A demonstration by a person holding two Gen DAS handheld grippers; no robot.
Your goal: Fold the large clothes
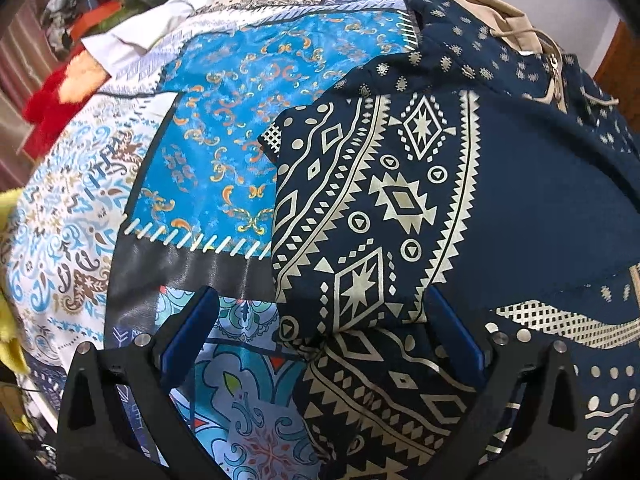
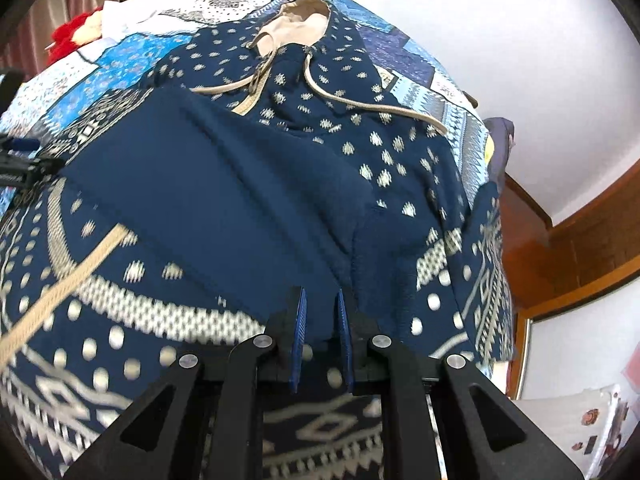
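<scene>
Patchwork quilt (image 1: 224,152) in blues covers the bed, white wall behind and some wood trim off to the right of the right tongs (image 2: 322,340). So the hoodie (image 2: 224,184), navy with cream geometric print, is spread flat on the quilt, straight ahead of and under both tongs, hood (image 2: 300,20) at the far end with its tan lining showing and the drawstrings trailing down toward the tongs. Left tongs (image 1: 316,332) are spread as wide as they go, released, gripping nothing; a folded printed edge of the hoodie sits between the two blue pads (image 1: 188,332), but they aren't pressing on it. Right tongs are clenched nearly together right above the hoodie's lower part, and I can't see any cloth caught between them. Far off beyond the left tongs there's a red plush thing (image 1: 48,112) and a clutter pile (image 1: 88,8) at the bed's edge.
</scene>
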